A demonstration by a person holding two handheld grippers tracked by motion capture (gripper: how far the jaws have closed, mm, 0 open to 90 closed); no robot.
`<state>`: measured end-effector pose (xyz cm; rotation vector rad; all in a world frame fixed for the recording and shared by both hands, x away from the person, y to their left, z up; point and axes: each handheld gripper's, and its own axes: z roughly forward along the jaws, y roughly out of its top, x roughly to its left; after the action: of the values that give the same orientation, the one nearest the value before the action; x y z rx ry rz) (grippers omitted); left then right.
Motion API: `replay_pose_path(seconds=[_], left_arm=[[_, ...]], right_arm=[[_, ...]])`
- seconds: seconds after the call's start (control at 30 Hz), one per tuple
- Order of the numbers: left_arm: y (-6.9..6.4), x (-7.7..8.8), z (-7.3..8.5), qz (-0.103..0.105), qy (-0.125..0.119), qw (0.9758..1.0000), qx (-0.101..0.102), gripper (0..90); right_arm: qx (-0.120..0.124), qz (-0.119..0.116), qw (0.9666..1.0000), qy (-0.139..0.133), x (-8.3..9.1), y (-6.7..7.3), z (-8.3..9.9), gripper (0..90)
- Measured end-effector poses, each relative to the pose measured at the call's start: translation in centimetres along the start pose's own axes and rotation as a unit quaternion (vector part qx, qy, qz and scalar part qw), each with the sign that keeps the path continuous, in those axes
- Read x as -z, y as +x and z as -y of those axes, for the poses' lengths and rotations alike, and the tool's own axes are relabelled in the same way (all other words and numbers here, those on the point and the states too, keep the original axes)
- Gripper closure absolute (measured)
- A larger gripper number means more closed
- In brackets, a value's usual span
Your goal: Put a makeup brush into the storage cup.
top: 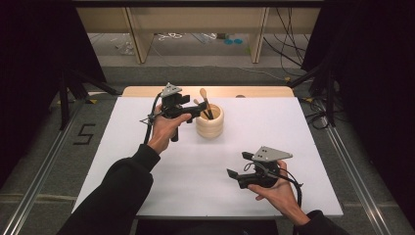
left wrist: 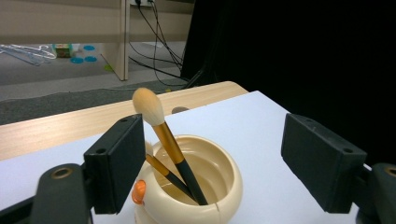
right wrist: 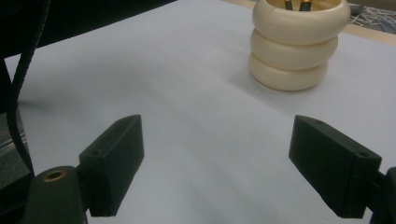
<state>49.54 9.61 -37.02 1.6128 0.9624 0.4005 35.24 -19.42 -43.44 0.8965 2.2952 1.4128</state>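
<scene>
A cream ribbed holder (top: pixel 210 122) stands toward the far middle of the white counter (top: pixel 147 161), with two makeup brushes (left wrist: pixel 161 133) leaning inside it, their bristles up. The left hand-held gripper (left wrist: pixel 212 158) hovers just beside and above the holder's rim with its jaws spread wide, gripping nothing, the taller brush rising close to one jaw without clearly touching it. The right hand-held gripper (right wrist: pixel 217 170) sits well apart near the counter's front edge, jaws likewise wide apart and empty, pointed toward the holder.
</scene>
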Motion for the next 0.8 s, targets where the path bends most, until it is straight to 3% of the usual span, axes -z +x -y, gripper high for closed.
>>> replay_pose_path(seconds=[0.13,0.27,0.33,0.47,0.57,0.8], left_arm=[[-0.2,0.5,0.2,0.002,0.000,1.0000,-0.009,21.2],[-0.6,0.9,0.5,0.010,-0.003,0.9999,-0.005,21.0],[-0.7,1.2,0.6,0.012,-0.004,0.9999,-0.010,21.0],[-1.1,1.8,1.0,0.015,-0.004,0.9997,-0.021,21.0],[-1.4,2.2,1.3,0.018,-0.004,0.9998,-0.012,20.6],[-2.0,3.2,1.9,0.027,-0.009,0.9993,-0.023,19.5]], right_arm=[[-0.002,-0.001,1.0000,-0.005,-0.1,-0.1,0.1,18.6],[-0.005,0.003,1.0000,0.002,0.1,-0.3,0.0,18.6],[-0.006,0.002,0.9999,-0.008,-0.1,-0.4,0.1,18.7],[-0.008,0.002,1.0000,0.003,-0.1,-0.6,0.0,18.6],[-0.007,0.001,1.0000,0.003,-0.1,-0.5,0.0,18.6],[-0.005,0.002,1.0000,0.000,0.1,-0.4,0.0,18.5]])
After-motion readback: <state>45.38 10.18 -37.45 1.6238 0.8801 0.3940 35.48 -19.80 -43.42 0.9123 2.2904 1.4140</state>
